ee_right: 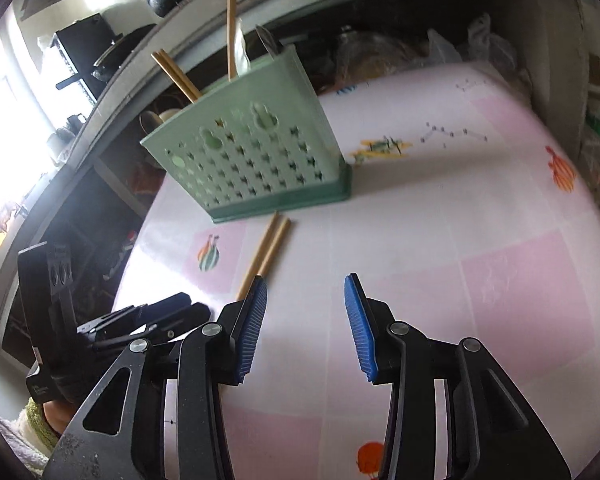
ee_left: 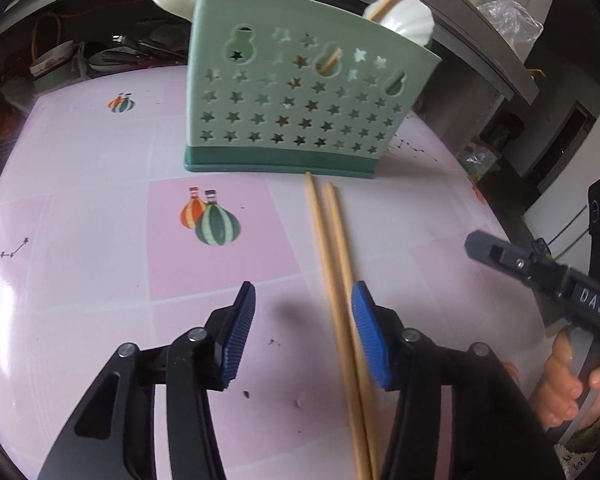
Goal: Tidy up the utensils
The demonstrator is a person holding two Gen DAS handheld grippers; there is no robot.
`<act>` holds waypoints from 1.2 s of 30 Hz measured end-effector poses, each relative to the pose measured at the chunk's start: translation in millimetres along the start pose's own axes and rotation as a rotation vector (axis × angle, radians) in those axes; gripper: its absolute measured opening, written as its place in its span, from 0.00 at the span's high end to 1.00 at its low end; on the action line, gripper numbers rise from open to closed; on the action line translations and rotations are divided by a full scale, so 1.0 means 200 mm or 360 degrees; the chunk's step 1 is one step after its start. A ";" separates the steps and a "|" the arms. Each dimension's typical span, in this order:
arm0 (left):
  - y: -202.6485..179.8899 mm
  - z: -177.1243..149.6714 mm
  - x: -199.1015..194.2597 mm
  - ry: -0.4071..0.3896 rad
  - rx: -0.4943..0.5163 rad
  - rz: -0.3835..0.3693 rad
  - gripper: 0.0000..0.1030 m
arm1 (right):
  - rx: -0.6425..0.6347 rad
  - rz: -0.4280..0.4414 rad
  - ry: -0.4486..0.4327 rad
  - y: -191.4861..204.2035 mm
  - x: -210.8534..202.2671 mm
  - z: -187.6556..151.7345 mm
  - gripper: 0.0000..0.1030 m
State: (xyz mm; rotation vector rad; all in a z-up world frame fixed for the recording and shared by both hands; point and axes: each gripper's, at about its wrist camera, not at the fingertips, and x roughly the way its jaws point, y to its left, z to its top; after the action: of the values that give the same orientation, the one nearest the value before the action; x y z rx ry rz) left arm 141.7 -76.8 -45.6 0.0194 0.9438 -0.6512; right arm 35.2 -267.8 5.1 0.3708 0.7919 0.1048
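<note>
Pink checkered tabletop (ee_left: 80, 320) with balloon prints, cluttered shelves behind. Green utensil holder (ee_left: 292, 112) stands there, two chopsticks (ee_left: 332, 264) loose. Left gripper (ee_left: 303, 336) and right gripper (ee_right: 306, 328) both released, holding nothing.

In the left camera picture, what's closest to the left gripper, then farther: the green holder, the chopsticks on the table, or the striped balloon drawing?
1. Chopsticks, beside the left gripper's right finger.
2. Balloon drawing, ahead on the left.
3. Green holder, farthest back.

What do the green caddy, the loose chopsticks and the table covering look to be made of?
Green caddy: moulded plastic, matte, judging by the clean star cutouts and uniform colour. Loose chopsticks: probably bamboo or light wood, unvarnished tan. Table covering: likely glossy vinyl or oilcloth, given the printed balloons and the window glare.
</note>
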 end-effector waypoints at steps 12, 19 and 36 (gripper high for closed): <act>-0.15 0.05 0.14 0.0094 0.0212 0.0152 0.84 | -0.0004 0.0042 0.0021 0.00 -0.01 -0.05 0.62; -0.14 0.06 0.14 0.0113 0.0260 0.0263 0.92 | -0.0034 0.0044 0.0032 0.02 0.02 -0.03 0.62; 0.16 -0.04 -0.04 0.0112 -0.0047 0.0347 0.94 | -0.0535 -0.0176 0.0248 0.41 0.33 -0.12 0.62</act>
State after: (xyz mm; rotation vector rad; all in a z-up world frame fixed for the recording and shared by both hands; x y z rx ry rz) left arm 149.7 -44.1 -52.2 0.1183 1.0027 -0.4372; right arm 68.6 -169.0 -25.5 -0.0001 0.9292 0.1621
